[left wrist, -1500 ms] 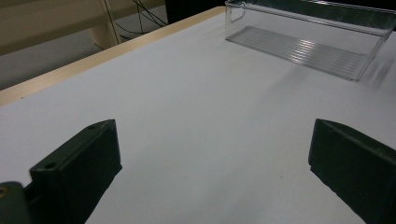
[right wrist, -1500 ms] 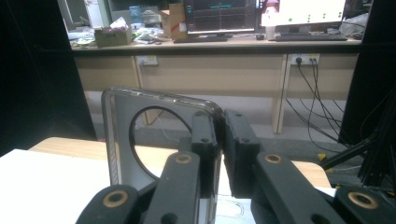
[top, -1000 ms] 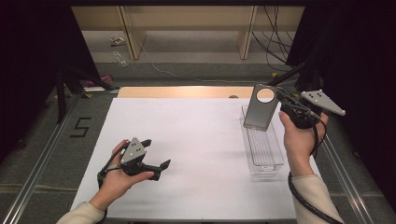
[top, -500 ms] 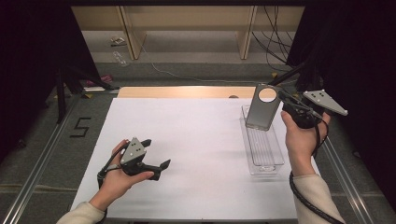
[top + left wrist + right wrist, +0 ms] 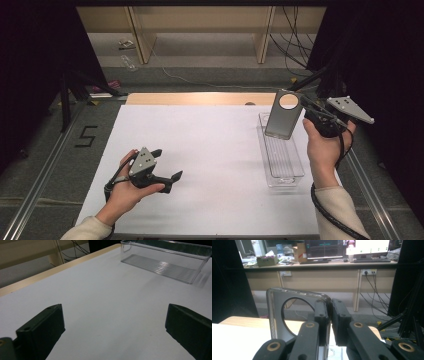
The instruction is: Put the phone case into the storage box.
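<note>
The right gripper (image 5: pixel 309 114) is clamping the edge of a grey phone case (image 5: pixel 283 115), holding it upright above the far end of the clear bin (image 5: pixel 281 165). The bin's long axis is running away from the person, directly below the case. The left gripper (image 5: pixel 162 167), jaws spread and empty, is resting low over the white table (image 5: pixel 210 150), well apart from the bin.

A white sheet (image 5: pixel 200 150) covers the light wooden table (image 5: pixel 200 98), which stands on grey carpeted floor (image 5: pixel 210 50) marked with a black numeral "5" (image 5: pixel 86 136). Black curtains (image 5: pixel 35 75) flank both sides. Beyond, a long beige wooden counter (image 5: pixel 319 265) carries lit computer monitors (image 5: pixel 324 248) and a cluttered cardboard box (image 5: pixel 265 260); black cables (image 5: pixel 372 287) hang beneath it.
</note>
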`<state>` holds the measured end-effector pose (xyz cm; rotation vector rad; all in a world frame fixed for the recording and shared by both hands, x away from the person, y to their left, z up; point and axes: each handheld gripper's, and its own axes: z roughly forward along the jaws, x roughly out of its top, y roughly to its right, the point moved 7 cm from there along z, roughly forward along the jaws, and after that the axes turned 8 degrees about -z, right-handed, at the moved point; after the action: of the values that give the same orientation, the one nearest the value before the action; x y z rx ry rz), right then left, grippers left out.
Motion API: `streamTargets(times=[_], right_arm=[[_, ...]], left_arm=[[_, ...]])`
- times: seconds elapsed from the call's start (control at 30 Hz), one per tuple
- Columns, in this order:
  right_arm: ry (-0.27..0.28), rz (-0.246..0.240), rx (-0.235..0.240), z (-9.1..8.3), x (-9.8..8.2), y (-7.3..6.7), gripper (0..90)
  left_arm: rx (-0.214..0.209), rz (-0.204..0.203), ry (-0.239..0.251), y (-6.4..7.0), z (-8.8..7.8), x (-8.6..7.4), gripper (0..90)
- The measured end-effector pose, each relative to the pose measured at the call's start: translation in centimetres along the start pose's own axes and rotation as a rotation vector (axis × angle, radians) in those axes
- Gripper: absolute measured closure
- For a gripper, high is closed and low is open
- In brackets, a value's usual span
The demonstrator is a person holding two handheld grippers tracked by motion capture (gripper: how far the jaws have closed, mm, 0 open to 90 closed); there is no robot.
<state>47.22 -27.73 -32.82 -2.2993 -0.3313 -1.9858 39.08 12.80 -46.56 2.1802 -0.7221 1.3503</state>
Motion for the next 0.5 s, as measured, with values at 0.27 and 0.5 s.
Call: streamTargets(times=[0.27,0.5], right_arm=[[-0.003,-0.009,-0.004,0.09,-0.12,0.13,83.7],[-0.005,-0.009,-0.005,0.19,-0.23,0.21,83.7]], left_arm=[[0.0,0.001,0.0,-0.02,0.0,0.0,1.7],[0.0,0.001,0.0,-0.02,0.02,-0.01,1.7]])
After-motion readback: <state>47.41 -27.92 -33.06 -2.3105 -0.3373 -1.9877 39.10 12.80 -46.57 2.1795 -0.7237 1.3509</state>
